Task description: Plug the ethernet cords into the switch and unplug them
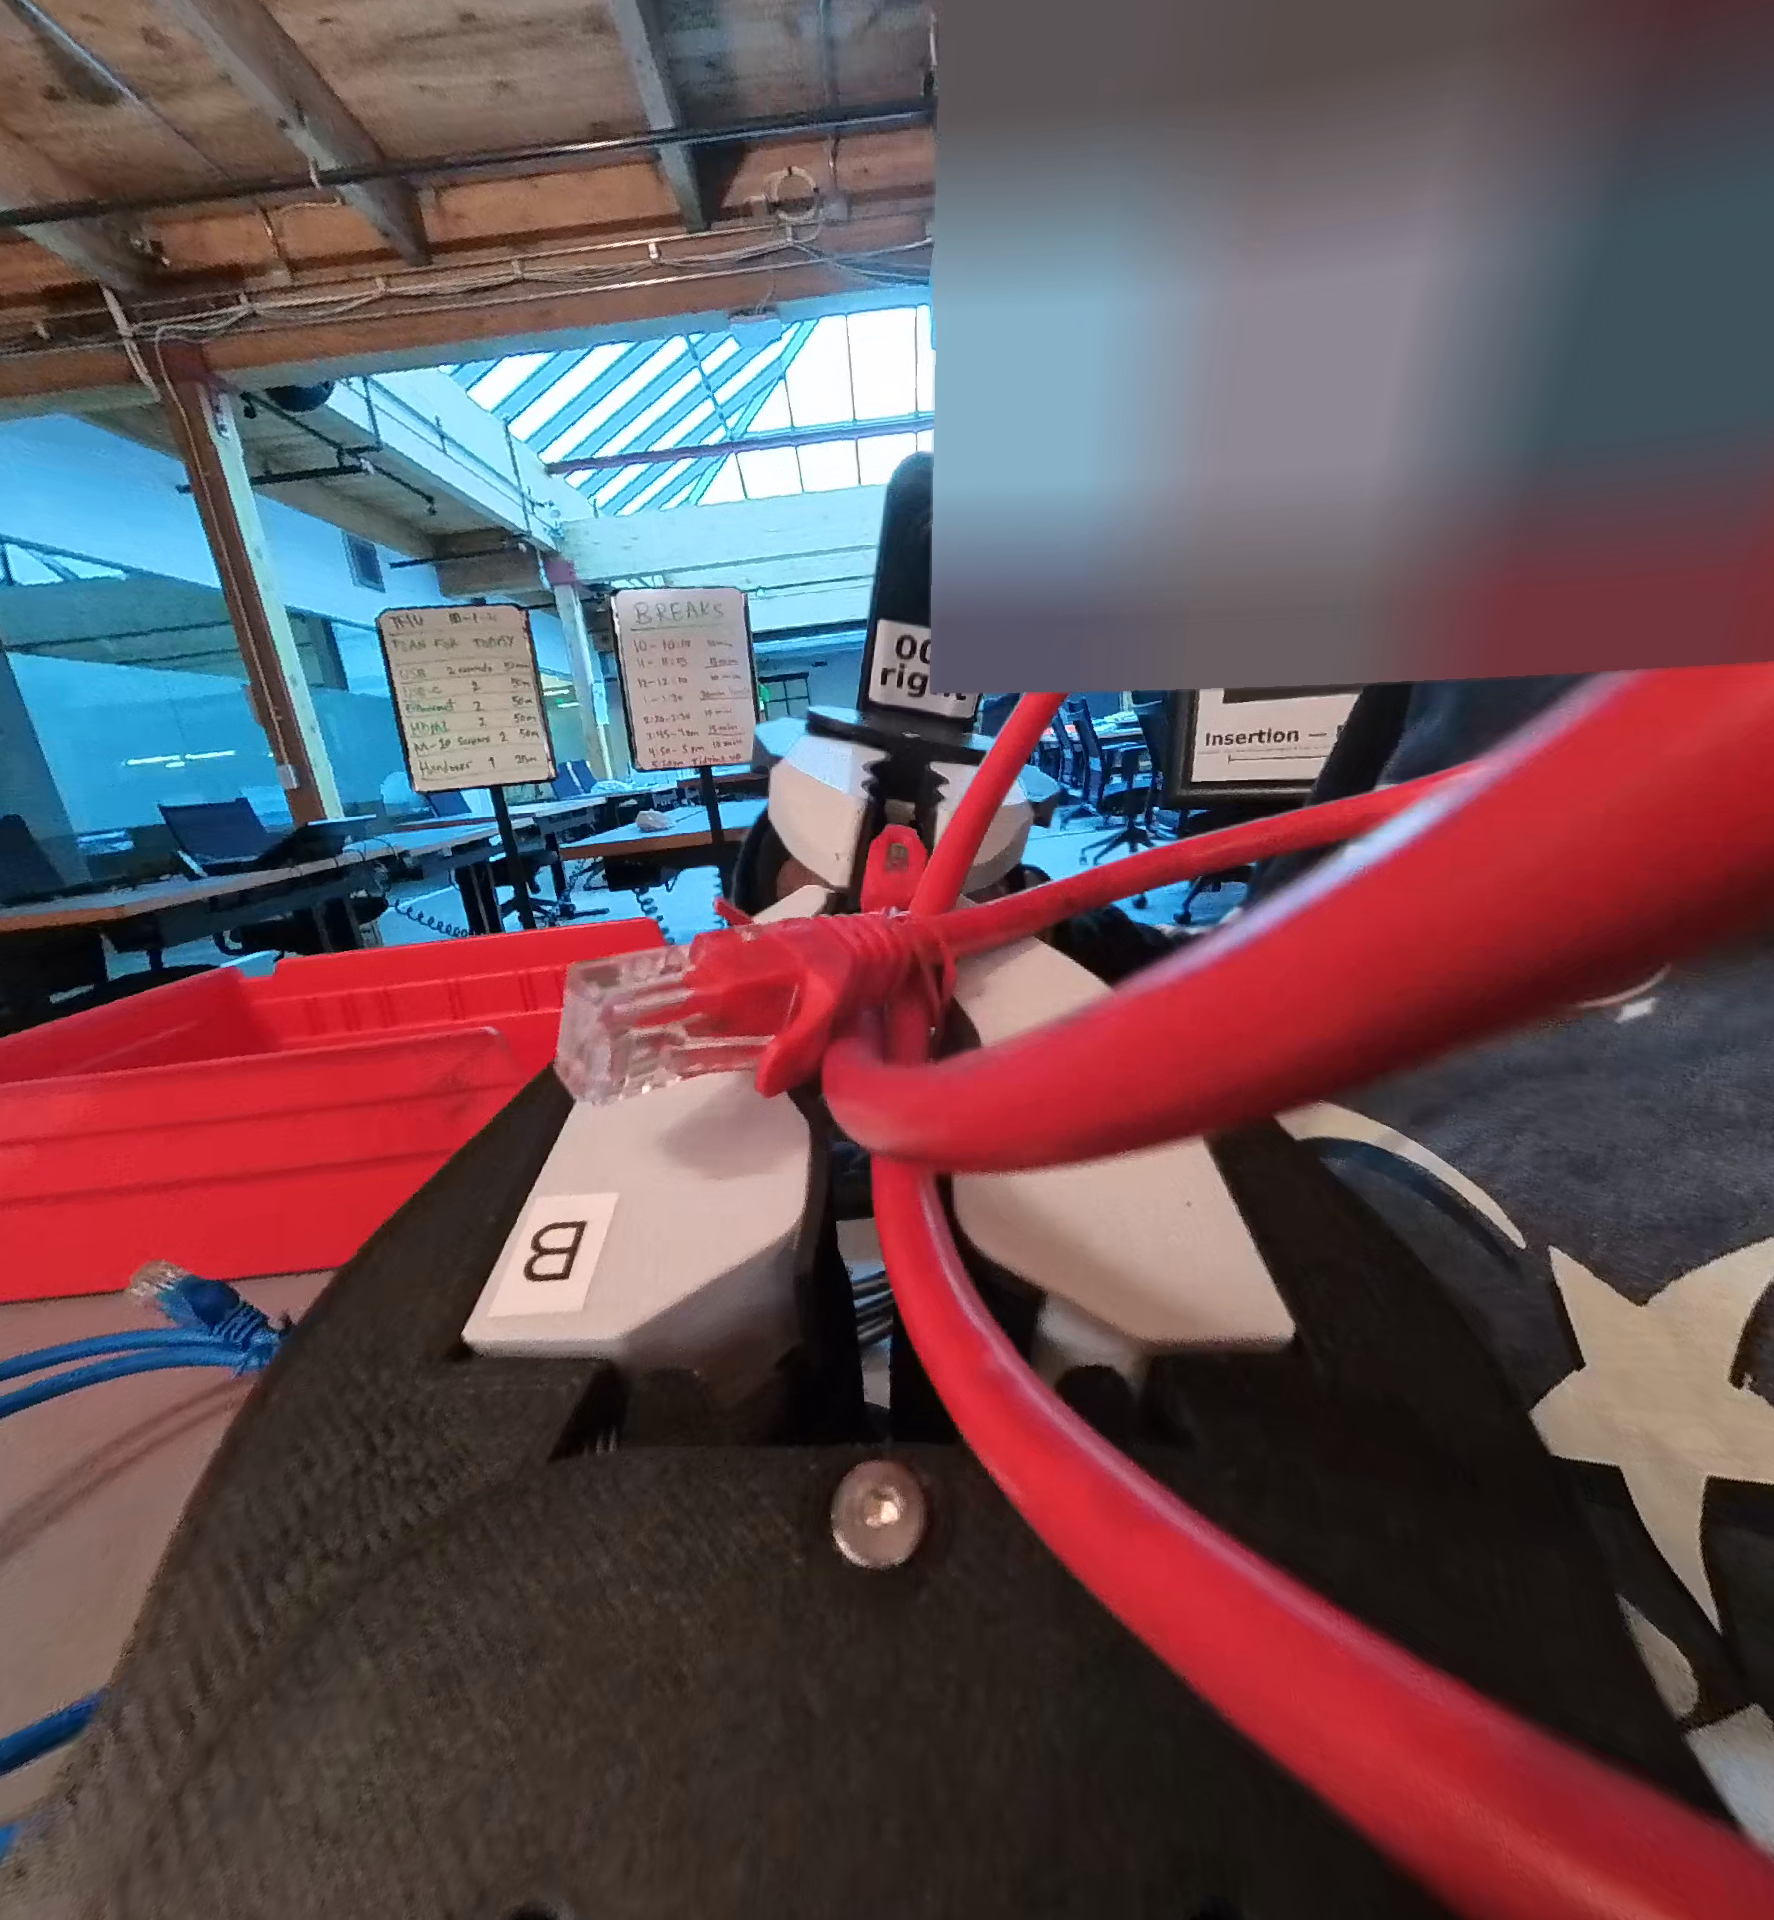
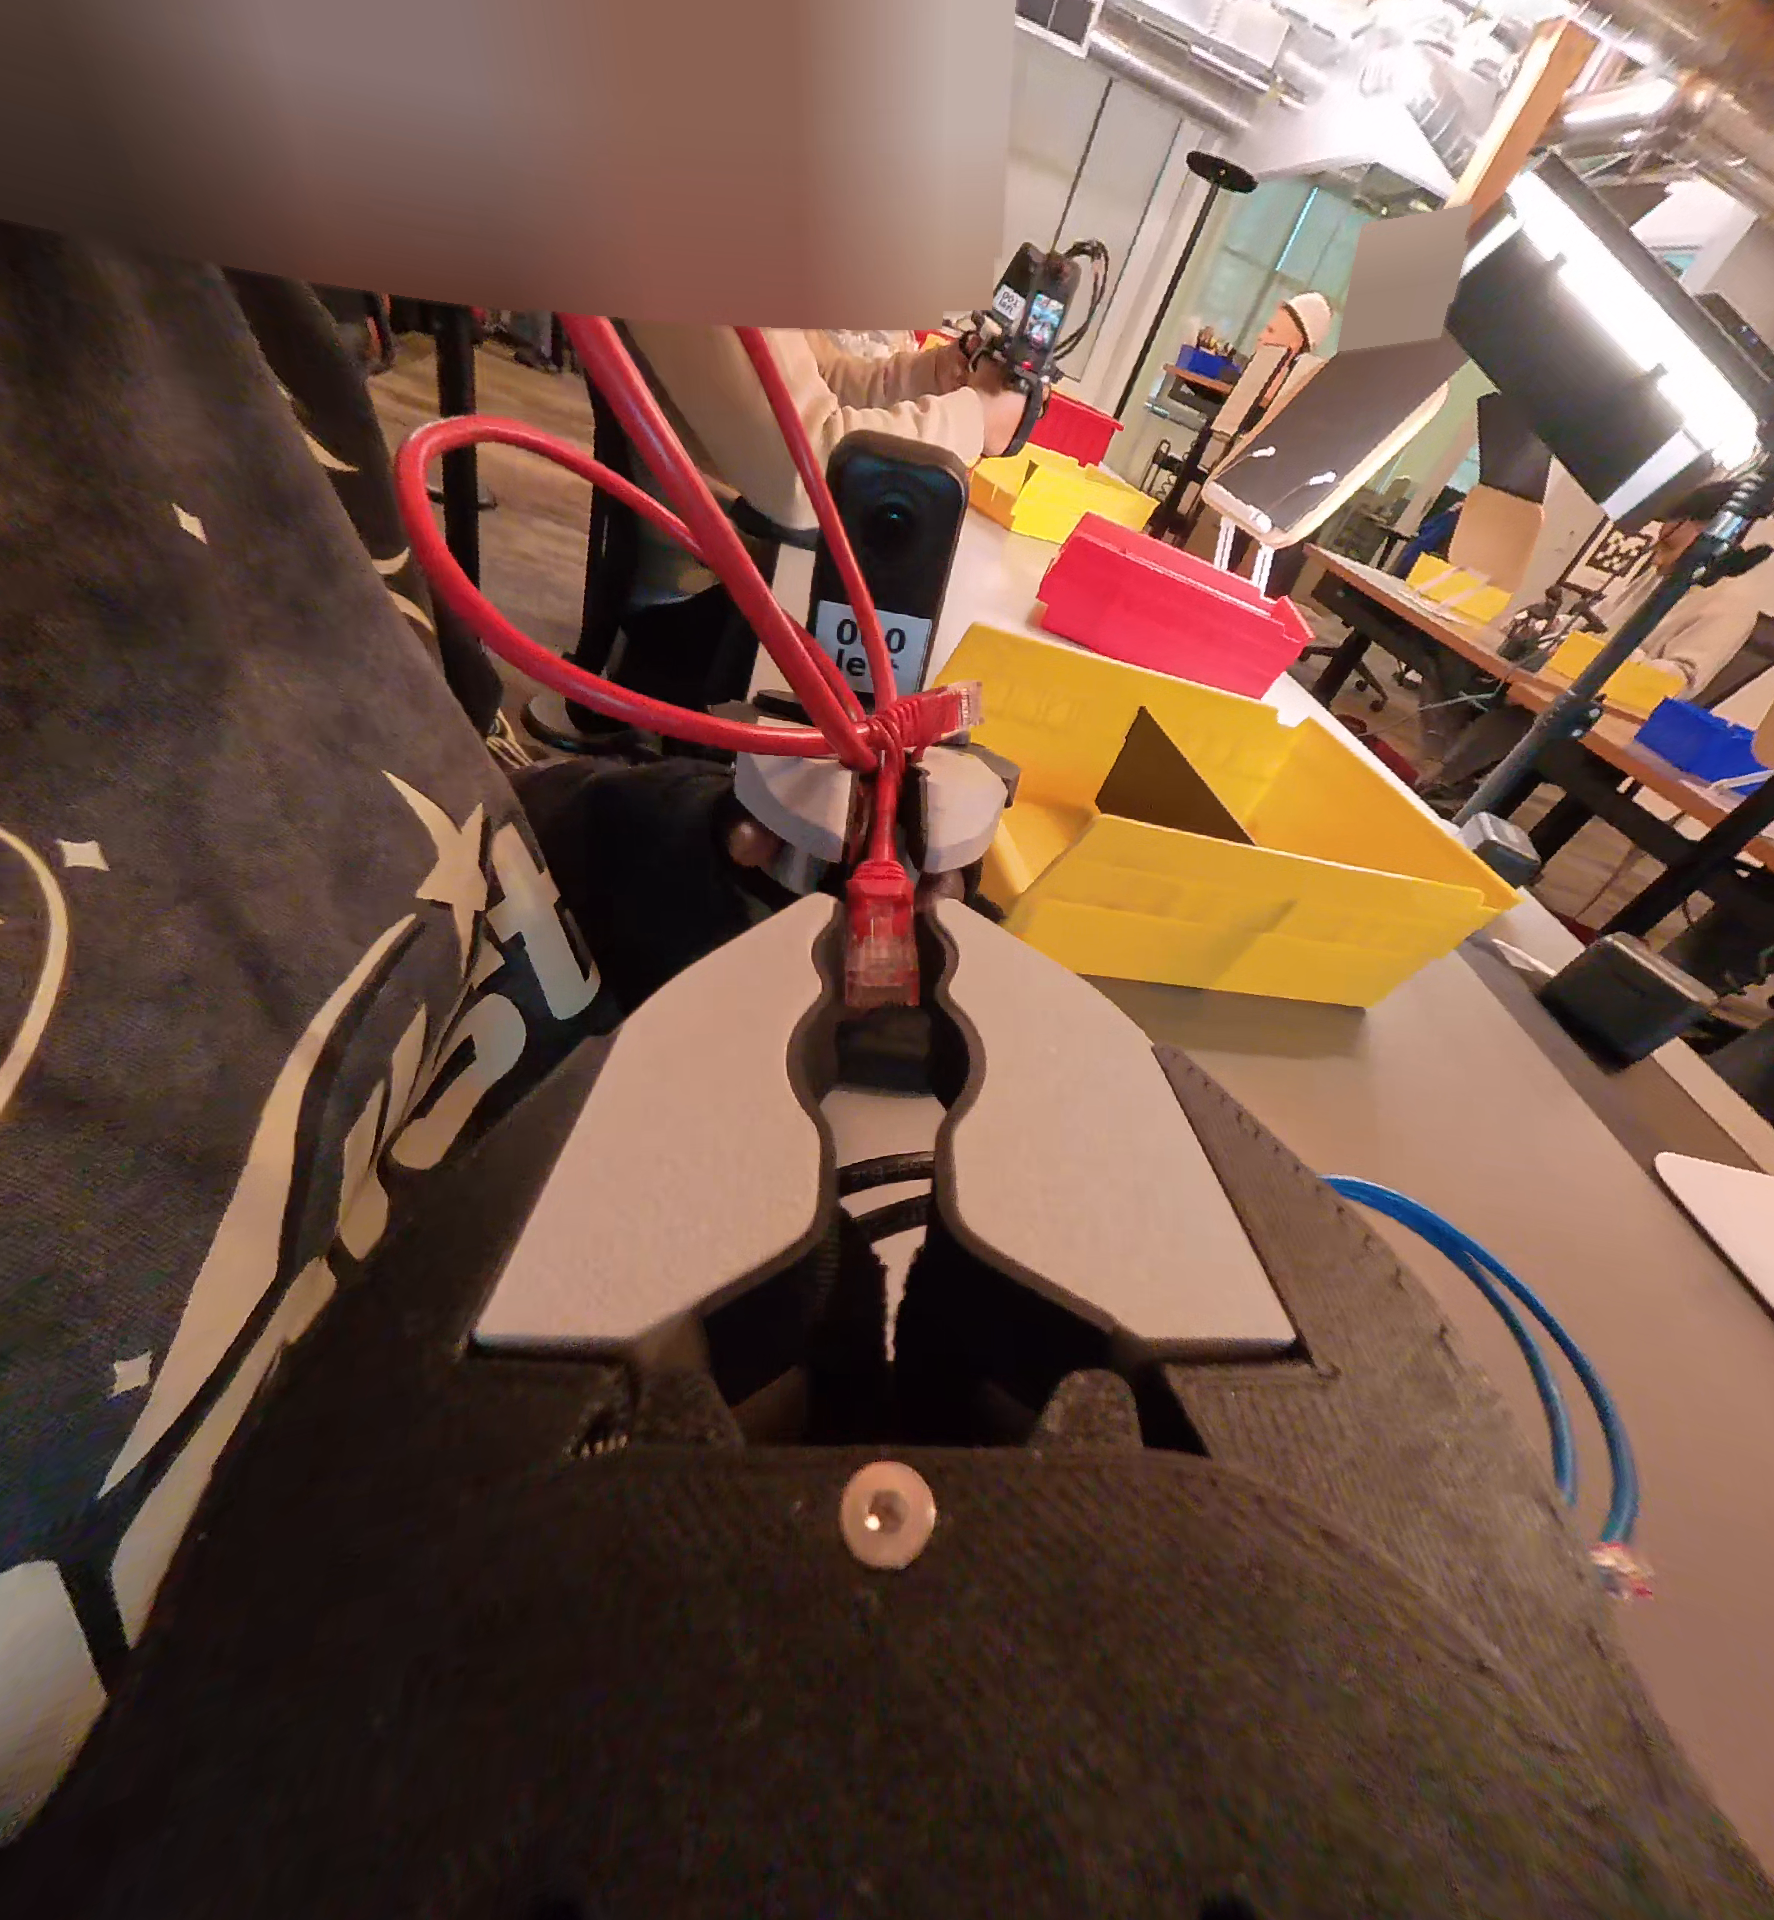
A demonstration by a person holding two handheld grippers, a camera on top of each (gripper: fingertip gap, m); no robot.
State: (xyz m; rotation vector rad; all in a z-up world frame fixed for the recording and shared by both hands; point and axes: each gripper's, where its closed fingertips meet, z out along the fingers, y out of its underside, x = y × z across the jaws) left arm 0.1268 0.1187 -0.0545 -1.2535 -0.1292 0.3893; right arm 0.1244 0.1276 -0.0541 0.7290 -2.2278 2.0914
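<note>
A red ethernet cord (image 1: 1122, 1039) is coiled and tied in a bundle, held in the air between both grippers. My left gripper (image 1: 898, 1008) is shut on the cord at the tie. One clear-tipped red plug (image 1: 654, 1018) sticks out to the left over its grey finger (image 1: 654, 1195). My right gripper (image 2: 878, 935) is shut on the other red plug (image 2: 878, 951), tip toward the camera. The two grippers face each other closely: the right gripper (image 1: 893, 831) shows beyond the bundle, the left gripper (image 2: 883, 805) in the right wrist view. I see no switch that I can identify.
A blue ethernet cord (image 1: 197, 1309) lies on the grey table (image 2: 1382, 1143), its plug (image 2: 1621, 1569) near the right gripper. A red bin (image 1: 187, 1143), a yellow bin (image 2: 1226, 862) and a small black box (image 2: 1631, 997) stand on the table. A person's dark starred shirt (image 2: 187, 831) is close. Less than 4 cm separates the two grippers' tips.
</note>
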